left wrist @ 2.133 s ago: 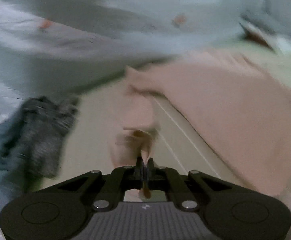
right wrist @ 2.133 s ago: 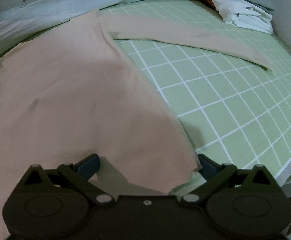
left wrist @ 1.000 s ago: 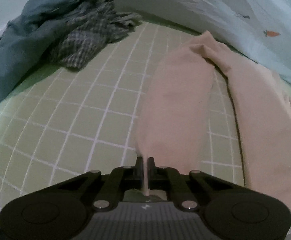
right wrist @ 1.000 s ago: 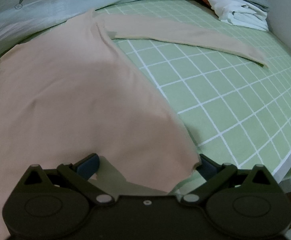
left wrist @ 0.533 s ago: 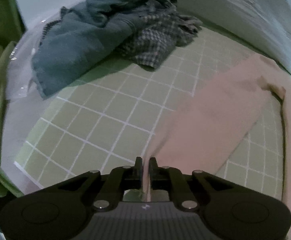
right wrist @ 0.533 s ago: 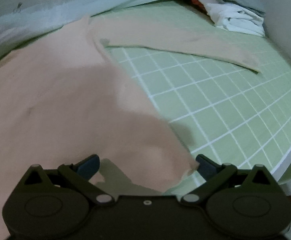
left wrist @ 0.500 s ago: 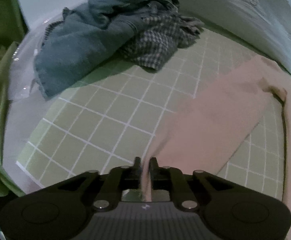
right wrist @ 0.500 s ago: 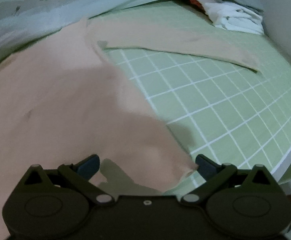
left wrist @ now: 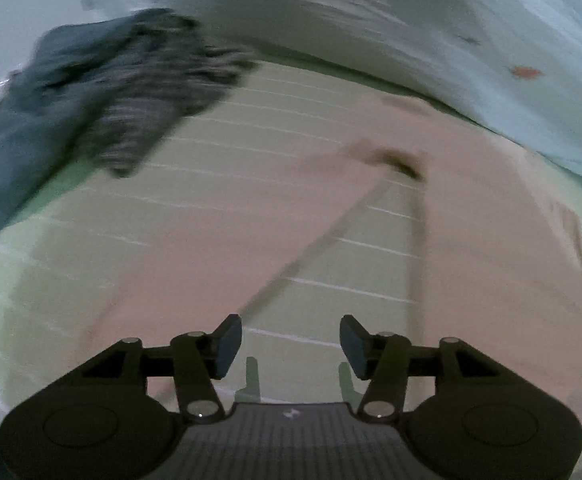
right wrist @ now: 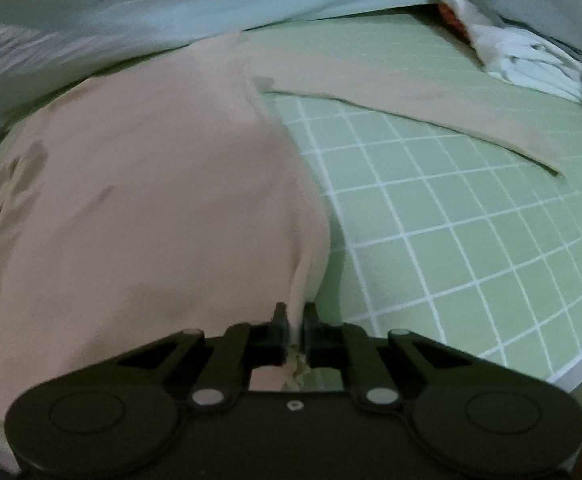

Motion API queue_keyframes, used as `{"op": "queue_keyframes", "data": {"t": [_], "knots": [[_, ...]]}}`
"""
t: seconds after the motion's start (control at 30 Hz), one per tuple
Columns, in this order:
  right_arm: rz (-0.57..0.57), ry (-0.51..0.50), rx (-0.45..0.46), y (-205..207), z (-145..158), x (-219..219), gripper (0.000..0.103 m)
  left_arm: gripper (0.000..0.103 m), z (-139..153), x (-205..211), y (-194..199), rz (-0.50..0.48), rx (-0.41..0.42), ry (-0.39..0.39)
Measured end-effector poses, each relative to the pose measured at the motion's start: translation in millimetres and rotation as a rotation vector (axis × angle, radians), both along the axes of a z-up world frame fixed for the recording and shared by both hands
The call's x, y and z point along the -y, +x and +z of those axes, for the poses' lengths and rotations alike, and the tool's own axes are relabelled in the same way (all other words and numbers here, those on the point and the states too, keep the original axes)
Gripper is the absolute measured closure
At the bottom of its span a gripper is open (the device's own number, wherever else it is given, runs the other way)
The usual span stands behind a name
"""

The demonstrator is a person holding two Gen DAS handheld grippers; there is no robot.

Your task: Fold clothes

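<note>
Left tool [left wrist: 289, 340] agape, right tool [right wrist: 295, 322] pinching pink top [right wrist: 143, 208]; seemingly dark clothes [left wrist: 91, 92] beyond.

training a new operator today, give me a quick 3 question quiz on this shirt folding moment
1. True or false: the left gripper is shut on the pink shirt.
2. Which part of the shirt does the right gripper grip? A. a cuff B. the bottom hem corner C. the collar
3. Fill in: the shirt lies on a green sheet with a white ____ pattern.

Key: 1. false, its fingers stand open with nothing between them. 2. B. 3. grid.
</note>
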State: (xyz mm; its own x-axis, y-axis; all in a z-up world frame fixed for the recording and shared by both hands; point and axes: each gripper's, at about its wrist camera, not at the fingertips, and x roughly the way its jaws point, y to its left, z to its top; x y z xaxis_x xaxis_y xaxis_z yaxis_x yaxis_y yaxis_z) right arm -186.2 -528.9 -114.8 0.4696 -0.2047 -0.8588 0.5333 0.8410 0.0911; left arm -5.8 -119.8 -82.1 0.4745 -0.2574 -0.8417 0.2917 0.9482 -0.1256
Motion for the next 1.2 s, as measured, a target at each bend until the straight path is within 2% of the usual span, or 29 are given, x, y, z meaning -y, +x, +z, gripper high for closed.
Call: {"op": "queue_keyframes", "data": {"t": [0.07, 0.1, 0.13, 0.17, 0.2, 0.23, 0.27, 0.3, 0.33, 0.4, 0.5, 0.63, 0.77, 0.8, 0.87, 0.93, 1.0, 1.1, 1.17, 1.2], "knots": [[0.042, 0.015, 0.004, -4, 2, -1, 0.095, 0.039, 0, 23, -6, -0.043, 0.002, -0.002], [0.062, 0.023, 0.006, -6, 2, -2, 0.095, 0.032, 0, 33, -8, -0.059, 0.002, -0.001], [0.083, 0.030, 0.007, -8, 3, -2, 0.092, 0.027, 1, 44, -10, -0.070, 0.009, 0.001], [0.096, 0.027, 0.009, -9, 5, 1, 0.089, 0.026, 3, 54, -13, -0.080, 0.016, 0.004], [0.102, 0.016, 0.011, -11, 6, 7, 0.072, 0.026, 4, 64, -16, -0.090, 0.023, 0.006], [0.086, -0.002, 0.022, -13, 9, 16, 0.049, 0.024, 6, 73, -19, -0.096, 0.036, 0.009], [0.055, -0.024, 0.041, -16, 12, 29, 0.038, 0.022, 8, 81, -23, -0.095, 0.051, 0.013], [0.023, -0.046, 0.060, -19, 15, 41, 0.022, 0.021, 10, 89, -27, -0.094, 0.065, 0.018], [-0.023, -0.055, 0.084, -23, 17, 59, 0.020, 0.021, 13, 96, -32, -0.086, 0.076, 0.022], [-0.133, -0.037, 0.123, -33, 18, 103, 0.020, 0.020, 17, 108, -40, -0.068, 0.095, 0.029], [-0.318, -0.060, 0.120, -38, 14, 172, 0.020, 0.018, 21, 122, -51, -0.035, 0.118, 0.033], [-0.459, -0.100, 0.089, -33, 5, 243, 0.020, 0.018, 24, 140, -54, 0.044, 0.117, 0.048], [-0.484, -0.096, 0.079, -28, -3, 273, 0.020, 0.017, 32, 151, -57, 0.079, 0.121, 0.057], [-0.469, -0.104, 0.082, -28, -3, 272, 0.025, 0.017, 33, 154, -59, 0.078, 0.122, 0.064], [-0.410, -0.138, 0.076, -27, -2, 269, 0.046, 0.017, 35, 157, -61, 0.083, 0.120, 0.082], [-0.352, -0.147, 0.084, -25, -1, 269, 0.098, 0.017, 33, 158, -62, 0.098, 0.109, 0.092], [-0.344, -0.159, 0.071, -25, -1, 270, 0.098, 0.017, 31, 157, -60, 0.114, 0.093, 0.083], [-0.391, -0.194, 0.056, -32, -2, 272, 0.098, 0.017, 31, 155, -55, 0.143, 0.089, 0.087], [-0.423, -0.183, 0.047, -33, -1, 275, 0.094, 0.017, 33, 150, -52, 0.158, 0.104, 0.090], [-0.419, -0.195, 0.025, -30, -1, 274, 0.086, 0.017, 35, 146, -49, 0.161, 0.111, 0.089]]}}
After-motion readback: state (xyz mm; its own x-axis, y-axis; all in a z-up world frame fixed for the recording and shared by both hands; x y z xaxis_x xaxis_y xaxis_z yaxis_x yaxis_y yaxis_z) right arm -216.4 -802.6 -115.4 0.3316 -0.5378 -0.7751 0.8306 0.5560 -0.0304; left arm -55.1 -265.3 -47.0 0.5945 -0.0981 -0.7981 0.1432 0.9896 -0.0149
